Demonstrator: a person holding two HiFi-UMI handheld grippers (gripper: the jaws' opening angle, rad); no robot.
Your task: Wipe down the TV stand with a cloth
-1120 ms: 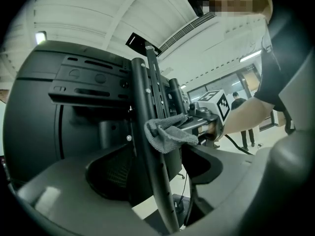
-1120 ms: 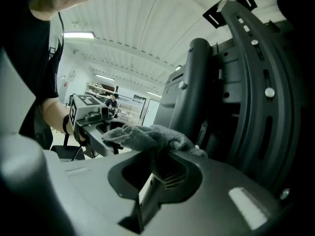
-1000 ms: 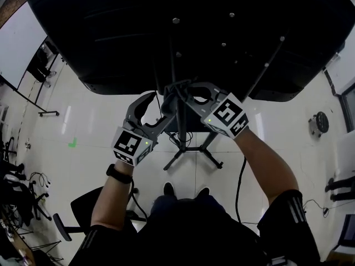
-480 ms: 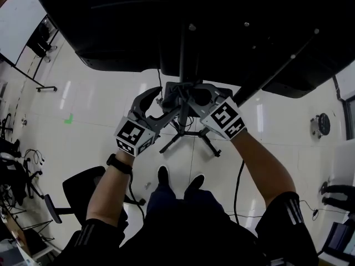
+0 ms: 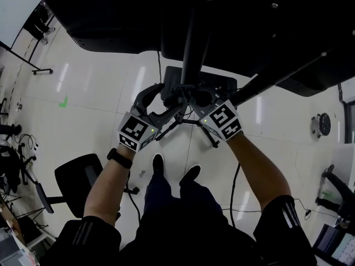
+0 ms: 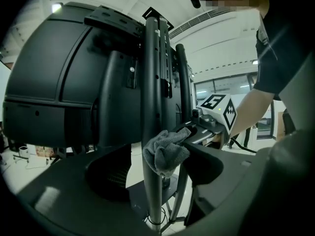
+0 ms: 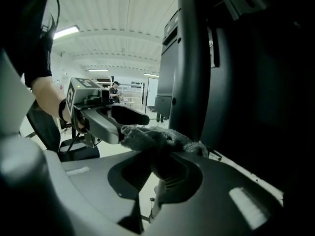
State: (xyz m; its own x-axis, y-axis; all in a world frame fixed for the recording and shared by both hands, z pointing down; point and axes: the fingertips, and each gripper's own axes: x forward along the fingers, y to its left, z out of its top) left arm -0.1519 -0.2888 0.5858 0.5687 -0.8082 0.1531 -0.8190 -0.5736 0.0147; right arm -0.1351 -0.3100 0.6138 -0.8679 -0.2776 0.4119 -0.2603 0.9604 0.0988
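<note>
Grey cloth (image 6: pixel 165 154) is bunched against the black upright of the TV stand (image 6: pixel 152 82), below the dark back of the TV (image 6: pixel 49 82). On the right gripper (image 6: pixel 191 132), the jaws are closed on one end of the cloth. On the left gripper (image 7: pixel 134 124), the jaws are held apart, straddling upright and cloth, with one finger (image 7: pixel 106 127) touching the cloth's other end. White floor tiles (image 5: pixel 100 93) are seen beneath.
</note>
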